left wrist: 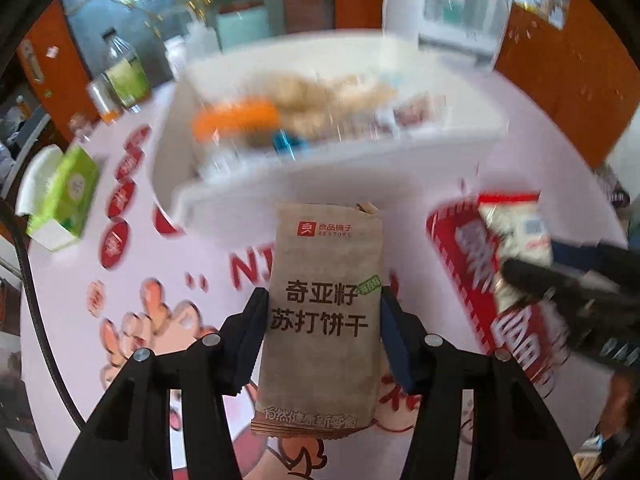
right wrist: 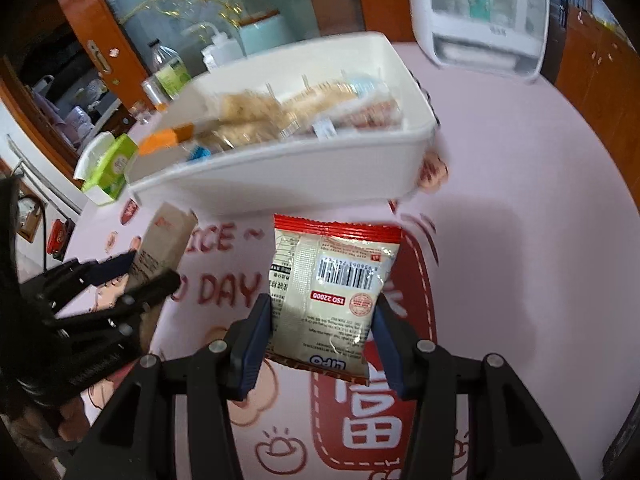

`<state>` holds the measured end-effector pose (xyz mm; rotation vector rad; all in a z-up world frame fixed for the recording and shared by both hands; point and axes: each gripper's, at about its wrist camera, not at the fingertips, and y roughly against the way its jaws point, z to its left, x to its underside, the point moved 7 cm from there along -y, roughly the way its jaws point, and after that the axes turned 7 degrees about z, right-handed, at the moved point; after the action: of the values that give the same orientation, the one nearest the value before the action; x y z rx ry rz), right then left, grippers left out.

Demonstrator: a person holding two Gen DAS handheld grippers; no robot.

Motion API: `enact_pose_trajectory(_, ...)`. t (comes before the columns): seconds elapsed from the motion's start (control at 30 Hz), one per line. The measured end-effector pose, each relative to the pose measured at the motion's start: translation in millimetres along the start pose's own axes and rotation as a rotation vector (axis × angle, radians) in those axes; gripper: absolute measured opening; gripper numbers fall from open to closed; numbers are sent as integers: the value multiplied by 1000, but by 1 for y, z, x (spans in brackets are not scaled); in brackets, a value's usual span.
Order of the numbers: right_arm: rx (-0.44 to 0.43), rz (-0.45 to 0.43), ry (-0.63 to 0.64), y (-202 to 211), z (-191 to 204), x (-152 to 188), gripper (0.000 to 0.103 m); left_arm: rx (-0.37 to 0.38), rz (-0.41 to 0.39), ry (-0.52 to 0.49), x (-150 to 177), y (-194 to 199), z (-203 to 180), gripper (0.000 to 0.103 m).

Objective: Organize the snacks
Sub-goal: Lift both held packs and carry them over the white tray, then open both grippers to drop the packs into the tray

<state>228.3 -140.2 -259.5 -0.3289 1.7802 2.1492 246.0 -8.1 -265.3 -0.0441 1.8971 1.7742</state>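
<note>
The left gripper (left wrist: 324, 320) pinches a brown paper cracker packet (left wrist: 320, 320) by its two long edges, lifted clear of the pink printed surface (left wrist: 192, 304). Its own camera shows the packet's front, with dark Chinese lettering and a small red logo near the top; the right wrist view catches only a side of that packet (right wrist: 160, 248) at the left, between blurred black fingers. The right gripper (right wrist: 324, 328) is clamped on a cream snack bag with a red top band (right wrist: 332, 292), whose barcode and red oval stamp face its camera; from the left wrist view the same bag (left wrist: 516, 240) appears smeared at the right edge. Just beyond both packets stands a white bin (right wrist: 280, 172), already holding several wrapped snacks, among them an orange one (right wrist: 160, 140). To the left of the bin lies a green tissue box (left wrist: 64, 196), with bottles behind it. At the far end of the surface sits a white appliance with a clear front (right wrist: 480, 12), and wooden cabinets line the room behind.
</note>
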Motion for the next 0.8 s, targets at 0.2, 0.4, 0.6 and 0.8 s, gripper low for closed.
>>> enact_pose_trajectory(0.2,-27,-131,70,41,28,-41,50,-46,-168,19,-66,68,24,52)
enact_pose_trajectory(0.4,-37,-274,126,86,58,-98,50,-62,-265,50,-117,109,37,53)
enact_pose_trajectory(0.6,20,-407,134,126,68,-160,50,-64,-326,136,-164,137,60,53)
enact_pose_trajectory(0.8,66,-409,140,121,71,-192,50,-85,-334,189,-191,131,78,53)
